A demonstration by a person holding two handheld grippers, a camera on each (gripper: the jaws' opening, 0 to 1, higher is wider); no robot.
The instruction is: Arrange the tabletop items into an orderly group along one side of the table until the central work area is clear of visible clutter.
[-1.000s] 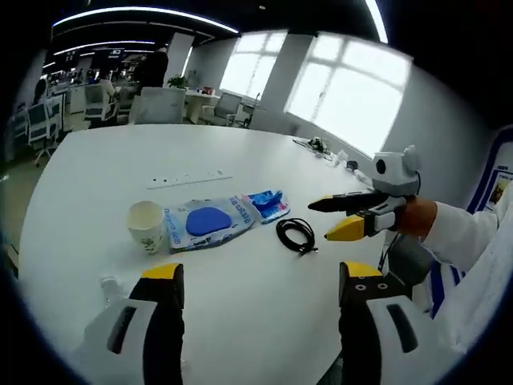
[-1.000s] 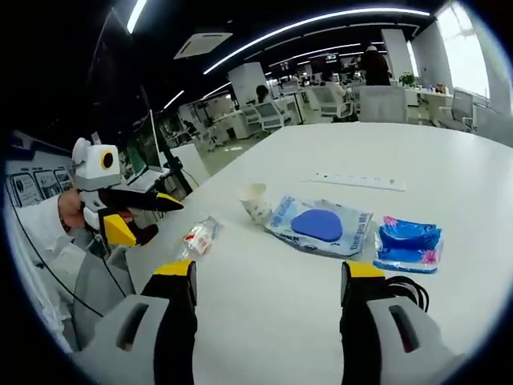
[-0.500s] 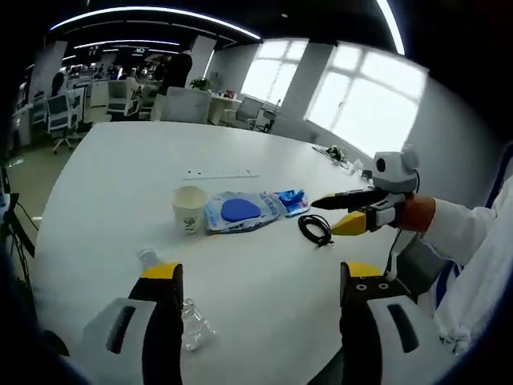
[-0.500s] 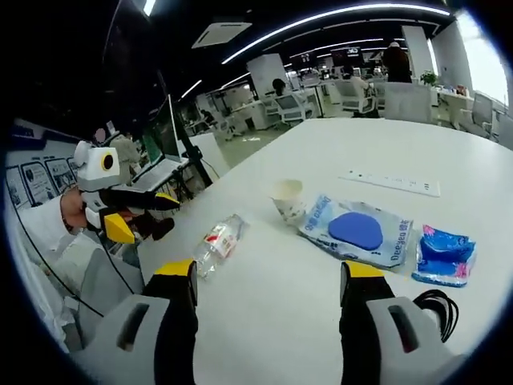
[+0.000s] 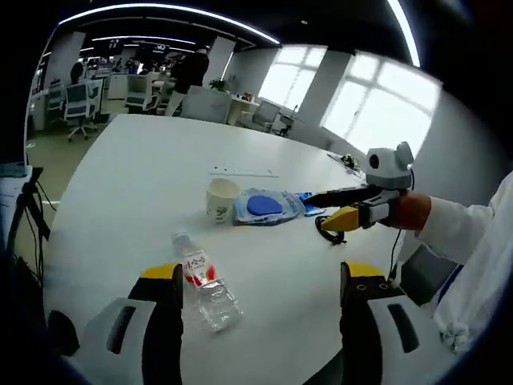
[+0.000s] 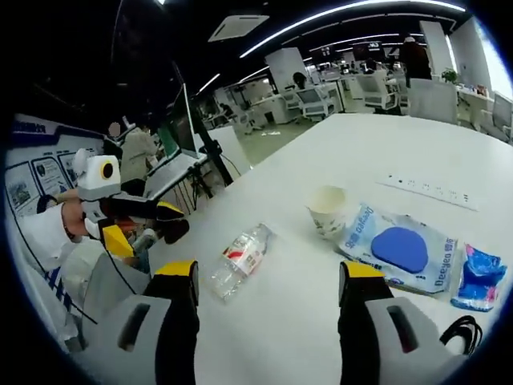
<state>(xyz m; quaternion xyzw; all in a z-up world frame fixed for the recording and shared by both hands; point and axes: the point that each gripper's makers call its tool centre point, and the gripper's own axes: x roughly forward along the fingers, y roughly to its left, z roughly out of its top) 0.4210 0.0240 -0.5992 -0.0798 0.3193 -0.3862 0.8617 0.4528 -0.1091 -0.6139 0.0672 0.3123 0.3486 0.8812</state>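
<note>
On the white table (image 5: 120, 184) a clear water bottle (image 5: 204, 285) with a red label lies on its side, just ahead of my left gripper (image 5: 260, 277), which is open and holds nothing. Beyond stand a paper cup (image 5: 222, 199), a clear bag with a blue pad (image 5: 264, 206) and a blue packet (image 5: 309, 200). My right gripper (image 5: 341, 207) hovers open over a black cable (image 5: 330, 233). In the right gripper view, my open right gripper (image 6: 270, 273) faces the bottle (image 6: 240, 261), the cup (image 6: 329, 210), the bag (image 6: 405, 247), the packet (image 6: 479, 277) and the cable (image 6: 461, 329). The left gripper (image 6: 152, 228) is held off the table's left edge.
A white power strip (image 5: 244, 172) (image 6: 433, 191) lies farther back on the table. Office chairs (image 5: 76, 100) and desks stand behind it, with people among them. A monitor on a stand (image 6: 184, 128) and a seated person (image 6: 136, 152) are beside the table's edge.
Both views have swung toward the bottle's end of the table, so the bottle now lies in full sight. Nothing on the table has moved, and both grippers stay open.
</note>
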